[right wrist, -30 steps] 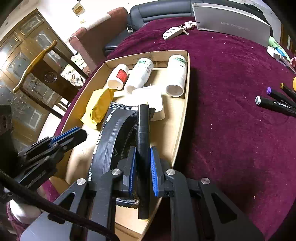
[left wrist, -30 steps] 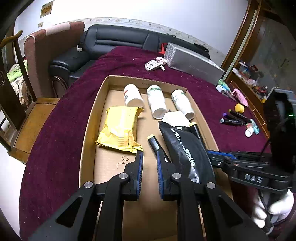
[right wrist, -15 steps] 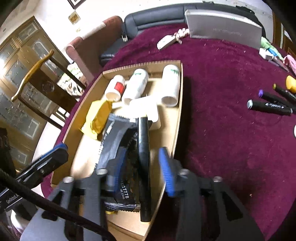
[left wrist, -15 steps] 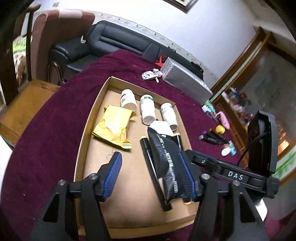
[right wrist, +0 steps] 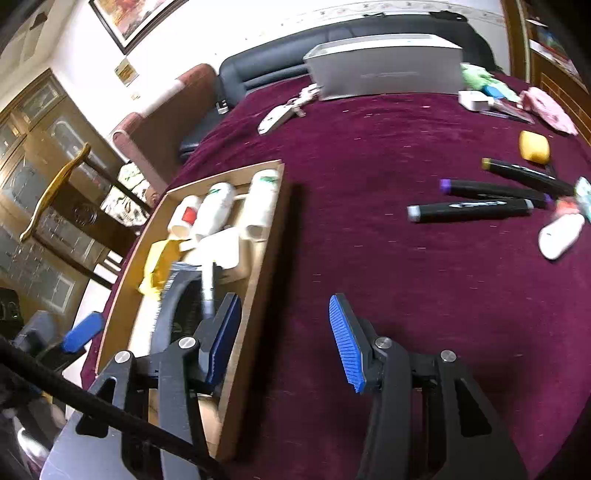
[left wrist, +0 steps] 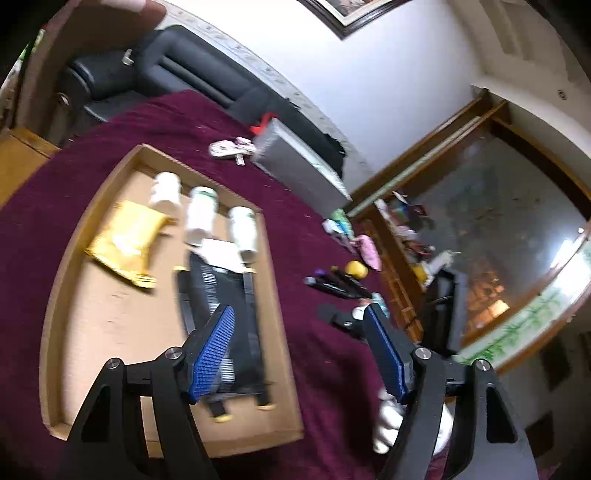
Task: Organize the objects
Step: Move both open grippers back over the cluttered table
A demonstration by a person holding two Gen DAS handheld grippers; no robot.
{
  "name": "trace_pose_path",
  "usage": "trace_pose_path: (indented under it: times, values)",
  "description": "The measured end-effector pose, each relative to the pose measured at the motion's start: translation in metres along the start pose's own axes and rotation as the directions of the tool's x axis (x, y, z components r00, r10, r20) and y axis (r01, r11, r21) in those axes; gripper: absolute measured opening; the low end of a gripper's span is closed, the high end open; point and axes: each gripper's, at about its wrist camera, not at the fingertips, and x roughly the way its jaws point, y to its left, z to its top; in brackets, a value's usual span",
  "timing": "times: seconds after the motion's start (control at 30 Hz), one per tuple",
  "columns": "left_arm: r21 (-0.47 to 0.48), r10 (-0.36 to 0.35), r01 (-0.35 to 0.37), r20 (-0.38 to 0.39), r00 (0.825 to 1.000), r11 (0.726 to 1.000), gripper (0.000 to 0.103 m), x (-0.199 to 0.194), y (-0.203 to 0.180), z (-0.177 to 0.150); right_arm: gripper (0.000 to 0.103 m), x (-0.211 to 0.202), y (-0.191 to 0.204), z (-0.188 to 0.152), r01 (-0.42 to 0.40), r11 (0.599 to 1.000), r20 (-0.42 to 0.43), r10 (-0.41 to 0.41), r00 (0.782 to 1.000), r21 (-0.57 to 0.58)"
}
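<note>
Left wrist view gives me the tray (left wrist: 284,373), a shallow cardboard one on a maroon cloth (left wrist: 325,387). Inside it I see 3 white bottles (left wrist: 201,216) lying side by side at the far end, a yellow packet (left wrist: 127,242) just left of them, a white card (left wrist: 221,254) touching the bottles, and a black pouch (left wrist: 221,306) with a black marker along each of its long sides.

My left gripper (left wrist: 299,349) hangs over the tray's right wall with both pads apart and nothing between them. My right gripper (right wrist: 284,339) stands open too, straddling the same tray wall with only cloth and cardboard under it, gripping nothing. Both sets of jaws have just been opening.

On the cloth to the right, well apart from the tray, lie 3 markers (right wrist: 471,208), a yellow block (right wrist: 533,147) and a small white bottle (right wrist: 561,236). A silver box (right wrist: 384,66) and a key fob (right wrist: 280,114) sit farther back. Beyond the table I see a black sofa (left wrist: 177,66), a wooden chair (right wrist: 55,192) and a framed picture (right wrist: 125,18) on the white wall.

1 second ago both grippers were shut, the right one clamped on the marker now lying in the tray by the pouch. Both views have since swung right.
</note>
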Motion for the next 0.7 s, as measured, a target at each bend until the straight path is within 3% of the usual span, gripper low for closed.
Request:
trace_pose_path:
  times: [0.3, 0.57, 0.7]
  values:
    - [0.064, -0.031, 0.036, -0.082, 0.996, 0.997, 0.071, 0.040, -0.049, -0.010, 0.048, -0.035, -0.103, -0.004, 0.079, 0.982, 0.049, -0.089, 0.995, 0.169]
    - [0.099, -0.048, 0.072, -0.231, 0.972, 0.992, 0.071, 0.112, -0.089, -0.038, 0.048, -0.065, -0.165, -0.011, 0.106, 0.960, 0.096, -0.135, 0.986, 0.260]
    - [0.157, 0.034, 0.013, -0.292, 0.956, 0.987, 0.071, 0.149, -0.106, -0.055, 0.049, -0.078, -0.193, -0.014, 0.111, 0.946, 0.112, -0.152, 0.982, 0.304]
